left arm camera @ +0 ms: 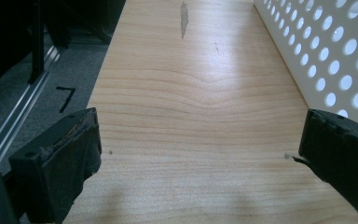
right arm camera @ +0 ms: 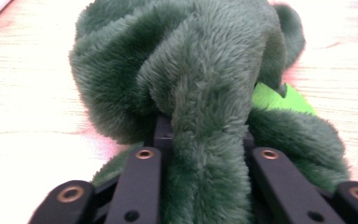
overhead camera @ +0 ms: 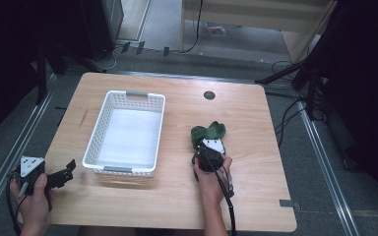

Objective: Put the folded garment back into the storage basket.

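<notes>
A dark green plush toy [overhead camera: 207, 133] lies on the wooden table [overhead camera: 246, 113], right of centre. My right gripper [overhead camera: 206, 147] sits on top of it, pointing away from the person. Up close, in the right gripper view, its jaws squeeze a fold of the plush toy [right arm camera: 205, 93] between them, and a bright green patch [right arm camera: 279, 99] shows on the toy's right side. At the table's near left corner my left gripper [overhead camera: 68, 172] rests low, held in a hand. Its fingers [left arm camera: 60, 163] stand wide apart over bare wood with nothing between them.
A white perforated basket [overhead camera: 107, 114] stands left of centre, empty inside; its wall [left arm camera: 326, 51] runs just right of my left gripper. A round cable hole [overhead camera: 209, 95] sits near the table's far edge. Dark stands and cables surround the table.
</notes>
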{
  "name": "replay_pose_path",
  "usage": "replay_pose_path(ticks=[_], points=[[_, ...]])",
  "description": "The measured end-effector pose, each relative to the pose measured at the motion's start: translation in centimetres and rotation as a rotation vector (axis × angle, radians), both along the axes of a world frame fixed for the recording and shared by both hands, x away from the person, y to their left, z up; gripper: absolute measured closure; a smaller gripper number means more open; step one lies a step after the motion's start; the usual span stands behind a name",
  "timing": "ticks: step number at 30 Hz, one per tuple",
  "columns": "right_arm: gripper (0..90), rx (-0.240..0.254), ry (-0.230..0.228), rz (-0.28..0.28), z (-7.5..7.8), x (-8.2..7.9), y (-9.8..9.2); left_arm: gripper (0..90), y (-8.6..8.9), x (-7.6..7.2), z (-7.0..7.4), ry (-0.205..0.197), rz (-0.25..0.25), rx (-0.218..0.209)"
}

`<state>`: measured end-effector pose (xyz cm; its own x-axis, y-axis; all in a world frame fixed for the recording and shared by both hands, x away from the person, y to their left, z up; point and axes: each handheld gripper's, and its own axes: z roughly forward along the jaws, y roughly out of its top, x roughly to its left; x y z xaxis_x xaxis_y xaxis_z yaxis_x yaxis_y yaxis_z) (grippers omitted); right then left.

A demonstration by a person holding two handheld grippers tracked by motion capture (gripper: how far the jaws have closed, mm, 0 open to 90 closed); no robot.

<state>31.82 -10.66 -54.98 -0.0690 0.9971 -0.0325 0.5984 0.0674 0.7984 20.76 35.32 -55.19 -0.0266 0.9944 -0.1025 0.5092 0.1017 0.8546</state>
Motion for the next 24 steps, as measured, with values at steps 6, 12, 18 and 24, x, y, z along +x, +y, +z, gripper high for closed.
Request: replay_pose_path(ticks=[6,12,18,24], points=[[77.9,0.051,-0.043,-0.013,0.3,-0.5,-0.7,0.0,0.0,0.0,0.0,-0.003,-0.001,0.009],[78.2,0.102,-0.095,-0.019,2.5,-1.1,-1.1,0.0,-0.1,0.0,0.0,-0.008,-0.004,0.013],[78.3,0.118,-0.136,-0.006,5.2,-1.4,-0.8,0.0,-0.1,0.0,0.0,-0.013,-0.003,0.018],[78.2,0.123,-0.16,0.018,7.2,-1.4,-0.1,0.0,-0.1,0.0,0.0,-0.018,0.001,0.025]])
